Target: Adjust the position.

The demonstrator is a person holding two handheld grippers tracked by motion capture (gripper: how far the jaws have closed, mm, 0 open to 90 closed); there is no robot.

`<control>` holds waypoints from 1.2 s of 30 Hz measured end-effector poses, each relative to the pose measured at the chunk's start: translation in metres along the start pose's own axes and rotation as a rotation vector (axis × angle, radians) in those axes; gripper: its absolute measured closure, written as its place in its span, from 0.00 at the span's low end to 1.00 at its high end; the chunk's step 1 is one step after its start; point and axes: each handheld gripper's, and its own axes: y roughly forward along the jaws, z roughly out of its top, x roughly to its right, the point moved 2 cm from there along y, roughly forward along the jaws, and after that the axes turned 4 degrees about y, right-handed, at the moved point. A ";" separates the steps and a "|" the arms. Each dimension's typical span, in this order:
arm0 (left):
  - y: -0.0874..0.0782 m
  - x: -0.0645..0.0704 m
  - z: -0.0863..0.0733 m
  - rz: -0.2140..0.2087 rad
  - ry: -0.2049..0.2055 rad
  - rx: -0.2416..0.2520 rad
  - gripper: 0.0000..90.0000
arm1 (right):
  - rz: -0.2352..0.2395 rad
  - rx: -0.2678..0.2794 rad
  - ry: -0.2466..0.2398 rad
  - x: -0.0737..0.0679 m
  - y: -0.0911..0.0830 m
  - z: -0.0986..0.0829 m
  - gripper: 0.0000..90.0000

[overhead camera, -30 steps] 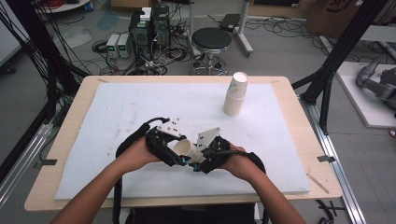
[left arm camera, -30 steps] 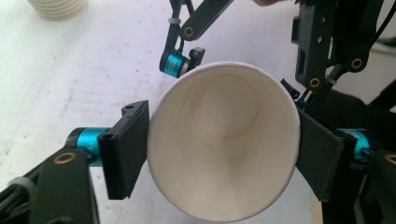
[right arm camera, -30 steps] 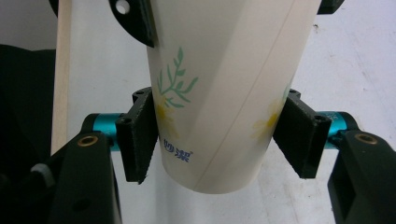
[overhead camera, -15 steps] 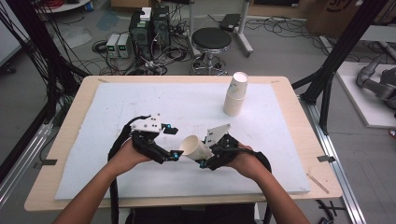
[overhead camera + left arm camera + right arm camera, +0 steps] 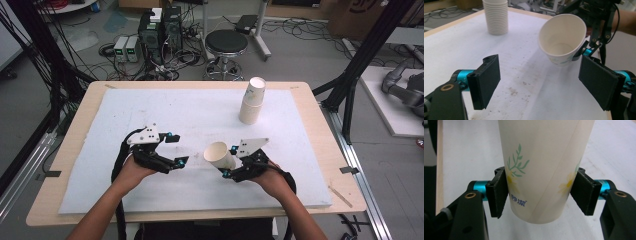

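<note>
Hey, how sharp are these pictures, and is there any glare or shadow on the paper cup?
High view: soft and grainy, even light. Left gripper view: paper cup sharp, faint shadow beneath, no glare. Right gripper view: the cup's leaf print crisp, table behind slightly blurred.

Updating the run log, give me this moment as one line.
left gripper: open, empty | right gripper: shut on paper cup, tilted | cup stack: far side of table

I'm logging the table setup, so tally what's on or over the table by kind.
Loose paper cup, held in the right claw: 1
Stack of paper cups: 1
Hand-held claws, counting the left claw: 2
Total: 4
</note>
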 end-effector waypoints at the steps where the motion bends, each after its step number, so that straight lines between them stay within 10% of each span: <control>1: 0.000 -0.001 -0.002 0.009 -0.004 0.010 0.20 | -0.007 0.020 0.016 0.002 -0.001 -0.004 0.40; 17: 0.000 -0.005 -0.033 0.101 -0.040 0.066 0.20 | -0.078 0.256 0.191 0.019 -0.026 -0.035 0.39; 36: -0.021 -0.014 -0.048 0.192 -0.070 0.128 0.20 | -0.184 0.354 0.269 0.032 -0.041 -0.048 0.38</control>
